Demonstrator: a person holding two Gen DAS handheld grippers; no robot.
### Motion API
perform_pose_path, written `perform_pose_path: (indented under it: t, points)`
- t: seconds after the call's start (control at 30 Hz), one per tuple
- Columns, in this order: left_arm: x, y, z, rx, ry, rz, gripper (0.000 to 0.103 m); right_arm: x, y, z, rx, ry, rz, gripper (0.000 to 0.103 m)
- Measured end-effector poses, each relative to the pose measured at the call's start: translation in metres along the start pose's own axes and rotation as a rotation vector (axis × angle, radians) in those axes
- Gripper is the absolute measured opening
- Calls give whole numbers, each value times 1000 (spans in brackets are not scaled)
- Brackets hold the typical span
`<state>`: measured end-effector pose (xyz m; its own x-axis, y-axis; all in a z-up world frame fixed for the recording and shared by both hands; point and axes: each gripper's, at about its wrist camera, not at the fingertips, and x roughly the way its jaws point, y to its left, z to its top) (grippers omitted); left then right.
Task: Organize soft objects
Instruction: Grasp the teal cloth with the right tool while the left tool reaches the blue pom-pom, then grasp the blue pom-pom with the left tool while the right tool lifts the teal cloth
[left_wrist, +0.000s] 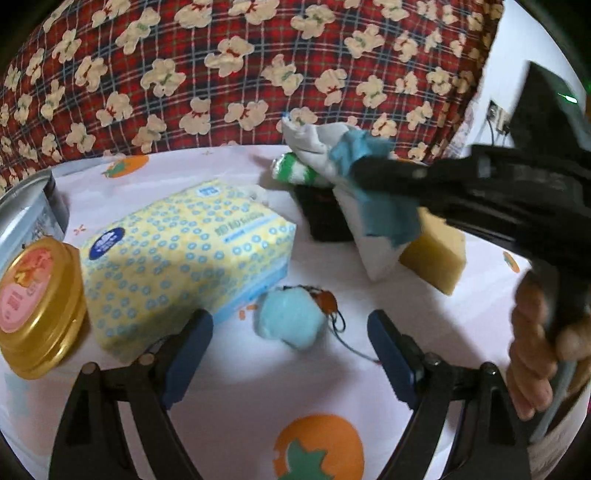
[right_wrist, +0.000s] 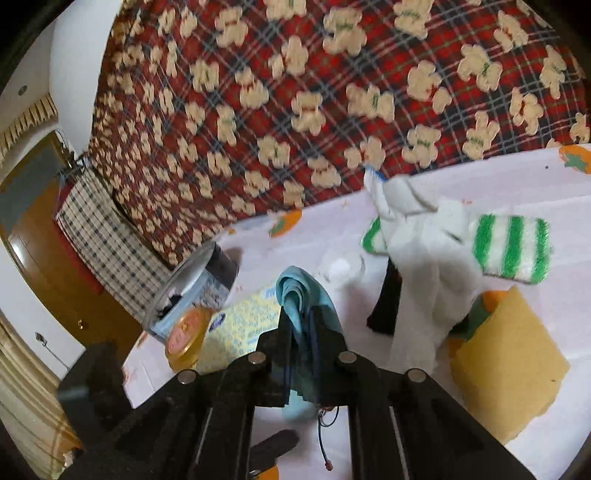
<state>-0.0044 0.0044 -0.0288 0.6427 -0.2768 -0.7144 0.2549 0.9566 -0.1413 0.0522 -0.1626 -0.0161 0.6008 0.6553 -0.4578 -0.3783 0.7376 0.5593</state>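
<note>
Your right gripper (right_wrist: 301, 325) is clamped on a blue cloth (right_wrist: 295, 291), with a white cloth (right_wrist: 417, 258) hanging from the same bundle above the table (left_wrist: 229, 398). Your left gripper (left_wrist: 290, 338) stands wide, holding nothing, a fluffy blue pom-pom (left_wrist: 288, 317) lying between its fingers. Around these lie the tissue pack (left_wrist: 177, 258), yellow sponge (right_wrist: 509, 362) and green-striped pad (right_wrist: 511, 247).

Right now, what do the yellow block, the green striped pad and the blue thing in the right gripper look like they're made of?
Yellow block: likely foam sponge, with a matte, finely porous face. Green striped pad: probably fuzzy microfibre or terry, with a nubby pile. The blue thing pinched in the shut right gripper: thin woven cloth, which folds and drapes limply.
</note>
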Motion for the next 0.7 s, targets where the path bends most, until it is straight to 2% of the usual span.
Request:
perform_pose_path:
  t: [0.1, 0.17, 0.23, 0.27, 0.3, 0.33, 0.57, 0.63, 0.7]
  points:
    - [13, -6, 6, -9, 35, 5, 75, -8, 6, 0, -14, -41, 4, 10]
    - [22, -11, 7, -8, 71, 16, 61, -10, 10, 3, -22, -56, 11, 10]
    - [29, -13, 8, -18, 91, 24, 58, -15, 9, 2, -24, -68, 16, 10]
    - [29, -14, 8, -22, 88, 19, 48, -16, 9, 3, -20, -72, 15, 10]
    - [30, -14, 8, -24, 91, 23, 46, -16, 7, 3, -15, -75, 13, 10]
    - [29, -13, 8, -29, 88, 23, 38, -16, 5, 3, -5, -75, 12, 10]
    - [26, -2, 7, -85, 74, -43, 30, -18, -3, 2, 22, -98, -18, 10]
    - [21, -3, 7, -83, 48, -66, 30, -21, -6, 2, 31, -113, -15, 10]
    - [7, -6, 5, -72, -21, -80, 30, -23, -9, 2, 42, -128, -8, 10]
